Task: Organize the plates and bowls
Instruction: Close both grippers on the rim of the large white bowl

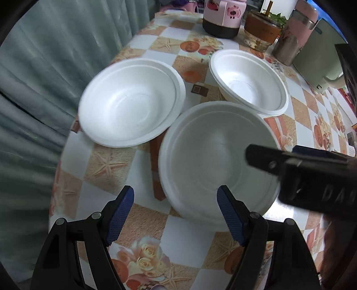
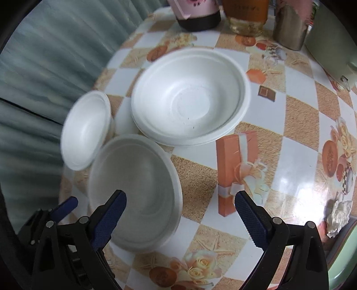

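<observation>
bowls, white foam, three, all upright with mouths facing up, on a table (image 1: 142, 225) under a checked floral cloth. left gripper (image 1: 175, 214): jaws spread wide, holding nothing, blue pads either side of the near rim of the nearest bowl (image 1: 214, 156), not touching it as far as can be told. right gripper (image 2: 179, 214): jaws likewise spread, empty, its left pad over the nearest bowl's rim; in the left view its black body (image 1: 312, 176) reaches over that bowl from the right. left bowl (image 1: 131, 102) and far bowl (image 1: 250, 82) stand just beyond the nearest one, close together; the left bowl shows a doubled rim, perhaps two nested, cannot tell. bowls are round, so no long axis. right view only: a crumpled white tissue (image 2: 339, 217) at the table's right edge, and the left gripper's blue tip (image 2: 67, 206) at lower left. left view only: fuller sight of the back row, a pink canister (image 1: 223, 15), a brown-sleeved glass cup (image 1: 262, 31), a metal tin (image 1: 286, 49) and a pale green appliance (image 1: 323, 55). grey-green curtain (image 1: 44, 78) hangs at left.
</observation>
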`<state>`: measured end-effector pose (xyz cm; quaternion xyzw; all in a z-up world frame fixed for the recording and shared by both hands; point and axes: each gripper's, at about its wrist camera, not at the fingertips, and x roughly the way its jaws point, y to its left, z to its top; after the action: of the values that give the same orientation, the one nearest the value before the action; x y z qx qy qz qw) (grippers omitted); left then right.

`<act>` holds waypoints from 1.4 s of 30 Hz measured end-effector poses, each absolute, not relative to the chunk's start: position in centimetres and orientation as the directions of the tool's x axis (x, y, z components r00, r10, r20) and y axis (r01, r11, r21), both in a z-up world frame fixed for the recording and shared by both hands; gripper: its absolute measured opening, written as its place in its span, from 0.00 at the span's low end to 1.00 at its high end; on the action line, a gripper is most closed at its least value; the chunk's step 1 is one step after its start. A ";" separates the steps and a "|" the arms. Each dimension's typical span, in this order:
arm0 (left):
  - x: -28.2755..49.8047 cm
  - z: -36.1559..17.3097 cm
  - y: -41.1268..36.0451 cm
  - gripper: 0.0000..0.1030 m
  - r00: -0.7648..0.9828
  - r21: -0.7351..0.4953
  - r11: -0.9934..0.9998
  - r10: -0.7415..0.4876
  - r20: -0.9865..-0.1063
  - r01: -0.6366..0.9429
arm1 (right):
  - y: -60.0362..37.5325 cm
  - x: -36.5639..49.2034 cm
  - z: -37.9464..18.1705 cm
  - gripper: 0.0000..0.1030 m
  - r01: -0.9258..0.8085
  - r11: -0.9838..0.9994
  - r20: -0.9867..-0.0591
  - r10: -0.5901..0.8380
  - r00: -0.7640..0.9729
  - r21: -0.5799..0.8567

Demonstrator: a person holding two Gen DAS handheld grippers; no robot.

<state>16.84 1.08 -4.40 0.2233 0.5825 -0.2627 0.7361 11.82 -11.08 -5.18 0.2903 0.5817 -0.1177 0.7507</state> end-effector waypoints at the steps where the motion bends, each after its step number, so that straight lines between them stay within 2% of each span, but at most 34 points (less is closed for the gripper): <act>1: 16.9 -4.7 0.9 0.77 0.172 0.020 0.761 -0.121 -0.978 0.648 | -10.8 12.0 -5.3 0.86 0.506 0.809 -0.942 0.164 0.293 0.299; 2: 16.9 -4.9 0.7 0.67 0.165 0.019 0.759 -0.117 -0.979 0.650 | -10.6 12.2 -5.5 0.72 0.498 0.815 -0.944 0.171 0.283 0.297; 3: 16.8 -5.2 0.5 0.56 0.155 0.019 0.754 -0.110 -0.982 0.657 | -10.4 12.4 -5.9 0.65 0.494 0.817 -0.946 0.182 0.270 0.298; 4: 16.8 -5.6 0.2 0.31 0.140 0.023 0.750 -0.093 -0.986 0.661 | -10.3 12.4 -6.1 0.50 0.493 0.816 -0.946 0.193 0.260 0.302; 5: 16.8 -5.9 0.1 0.28 0.131 0.029 0.753 -0.076 -0.988 0.657 | -10.2 12.3 -6.5 0.36 0.492 0.811 -0.944 0.218 0.249 0.317; 6: 16.8 -6.0 0.2 0.27 0.129 0.026 0.763 -0.075 -0.989 0.645 | -10.0 12.2 -6.7 0.31 0.488 0.808 -0.940 0.239 0.242 0.331; 13: 15.8 -5.0 0.5 0.24 0.152 0.026 0.766 -0.094 -0.984 0.643 | -10.1 10.3 -6.5 0.24 0.482 0.806 -0.933 0.241 0.266 0.345; 22: 13.5 -2.5 -1.0 0.24 0.187 0.054 0.738 -0.099 -0.977 0.673 | -11.6 8.1 -3.7 0.24 0.469 0.812 -0.927 0.223 0.303 0.349; 31: 7.5 -0.5 -4.3 0.24 0.180 0.056 0.667 -0.119 -0.976 0.743 | -13.8 1.7 -2.3 0.24 0.516 0.776 -0.923 0.224 0.313 0.363; 42: 0.6 -3.9 -4.9 0.24 0.129 0.063 0.601 -0.067 -0.989 0.797 | -14.4 -5.9 -6.2 0.24 0.583 0.712 -0.920 0.289 0.264 0.391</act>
<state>0.59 -4.91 -3.93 0.3151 0.5790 -0.3166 0.6821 -5.94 -14.41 -6.19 0.3648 0.5975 -0.1042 0.7064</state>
